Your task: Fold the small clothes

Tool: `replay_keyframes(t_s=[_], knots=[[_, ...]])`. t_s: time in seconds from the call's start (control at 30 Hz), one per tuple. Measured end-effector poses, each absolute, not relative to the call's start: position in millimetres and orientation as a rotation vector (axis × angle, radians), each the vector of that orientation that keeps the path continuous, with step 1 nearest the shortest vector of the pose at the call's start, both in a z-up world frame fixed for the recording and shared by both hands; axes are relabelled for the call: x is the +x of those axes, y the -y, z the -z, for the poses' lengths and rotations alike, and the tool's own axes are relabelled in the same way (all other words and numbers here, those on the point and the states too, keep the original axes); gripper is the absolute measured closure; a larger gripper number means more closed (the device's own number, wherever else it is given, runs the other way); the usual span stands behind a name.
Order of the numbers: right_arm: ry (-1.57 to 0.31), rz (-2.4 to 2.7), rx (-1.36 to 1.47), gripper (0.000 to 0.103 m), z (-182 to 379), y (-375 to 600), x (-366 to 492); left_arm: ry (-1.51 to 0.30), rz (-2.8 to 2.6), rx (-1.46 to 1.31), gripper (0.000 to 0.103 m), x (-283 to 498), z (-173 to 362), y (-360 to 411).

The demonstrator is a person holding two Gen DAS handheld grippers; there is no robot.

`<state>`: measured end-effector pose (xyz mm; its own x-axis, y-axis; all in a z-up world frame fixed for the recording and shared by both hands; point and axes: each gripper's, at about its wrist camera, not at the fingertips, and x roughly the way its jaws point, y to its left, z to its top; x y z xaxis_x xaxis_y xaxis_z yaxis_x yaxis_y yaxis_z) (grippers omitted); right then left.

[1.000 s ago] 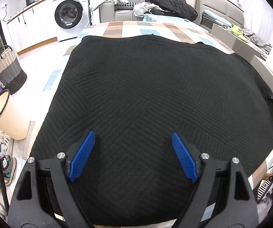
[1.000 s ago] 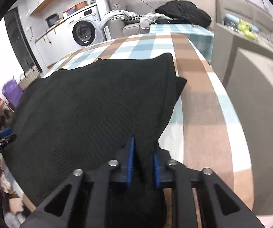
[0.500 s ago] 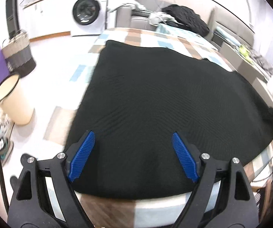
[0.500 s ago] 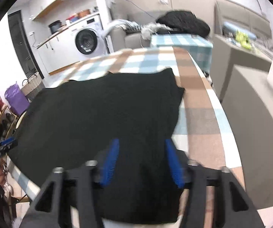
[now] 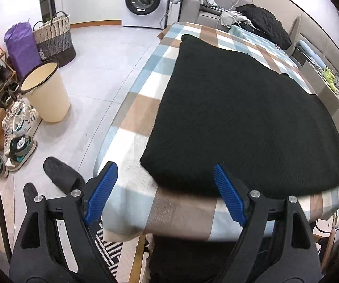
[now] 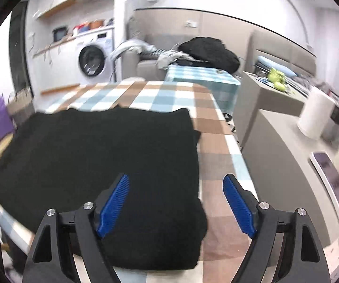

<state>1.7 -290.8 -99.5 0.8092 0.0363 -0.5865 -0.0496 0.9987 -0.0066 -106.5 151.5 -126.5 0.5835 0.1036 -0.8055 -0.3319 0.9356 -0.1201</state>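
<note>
We see black knit garment (image 5: pixel 244 122) lying folded flat on bench (image 5: pixel 134 127) with blue, white, brown check cloth. Left tool (image 5: pixel 167 192) spread wide, empty, above near bench edge. Right tool (image 6: pixel 176 204) spread wide, empty, over garment corner. Washing machine (image 5: pixel 145 0), sofa (image 6: pixel 145 67), cream bin (image 5: pixel 45 92), woven basket (image 5: pixel 53 40) around room.
</note>
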Motion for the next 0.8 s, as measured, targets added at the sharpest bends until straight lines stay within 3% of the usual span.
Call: replay_keyframes(t_s=[0.2, 0.27, 0.63, 0.7, 0.8], knots=[[-0.588, -0.149, 0.105, 0.016, 91, 292, -4, -0.914, -0.175, -0.378, 0.023, -119, 132, -151], [-0.602, -0.166, 0.097, 0.016, 97, 280, 2, -0.949, -0.151, -0.416, 0.028, -120, 138, -148], [-0.652, -0.277, 0.023, 0.016, 120, 235, 7, -0.849, -0.178, -0.489, 0.029, -103, 145, -140], [-0.662, -0.288, 0.023, 0.016, 124, 232, 7, -0.819, -0.216, -0.479, 0.036, -92, 146, -136], [-0.678, -0.304, 0.018, 0.016, 130, 225, 9, -0.78, -0.267, -0.501, 0.062, -79, 146, -138]])
